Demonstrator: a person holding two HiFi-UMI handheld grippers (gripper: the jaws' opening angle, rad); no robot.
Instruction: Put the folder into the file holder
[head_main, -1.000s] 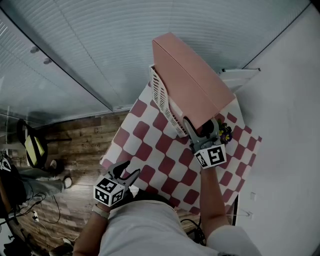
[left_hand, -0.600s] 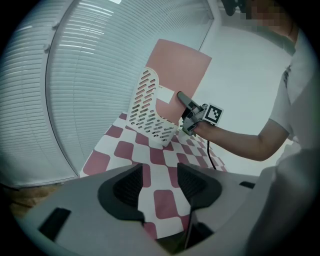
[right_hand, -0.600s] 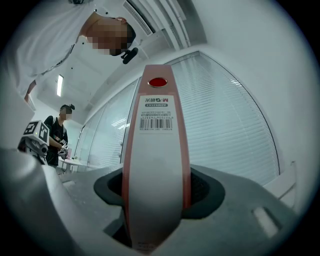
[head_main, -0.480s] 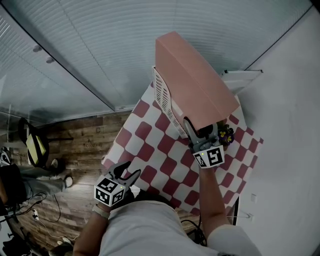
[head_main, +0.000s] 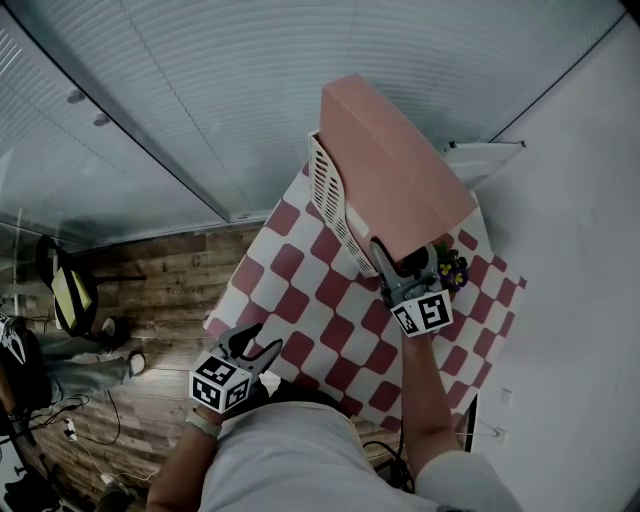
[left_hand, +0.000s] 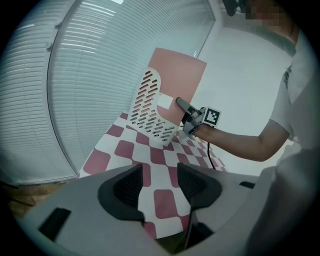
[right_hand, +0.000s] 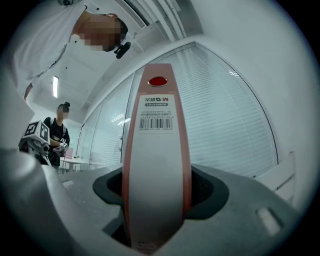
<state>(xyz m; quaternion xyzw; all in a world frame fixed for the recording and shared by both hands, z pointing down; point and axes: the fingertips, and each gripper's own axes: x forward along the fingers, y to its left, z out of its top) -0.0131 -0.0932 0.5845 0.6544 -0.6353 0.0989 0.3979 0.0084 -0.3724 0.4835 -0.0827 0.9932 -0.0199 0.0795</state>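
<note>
The folder (head_main: 400, 180), a thick pink box file, stands tilted at the far end of the checkered table (head_main: 300, 300), right against the perforated white wall of the file holder (head_main: 330, 195). In the head view the right gripper (head_main: 400, 262) grips the lower end of its spine, while the left gripper (head_main: 255, 345) hangs over the table's near edge, well apart from both.

In the left gripper view, its jaws stand apart with only the checkered cloth showing between them. Beyond them, the folder's lower part goes behind the holder's wall; whether its bottom rests on the holder's base cannot be told.

In the right gripper view, the white spine with its barcode label and red dot fills the gap between the jaws. They have just been opening a little, yet both pads look pressed on the spine.

The step in hand seems to be the insertion itself, close to done. The next move probably calls for settling the folder upright and fully down inside the holder, then widening the right jaws and drawing back along the spine without dragging it out.
</note>
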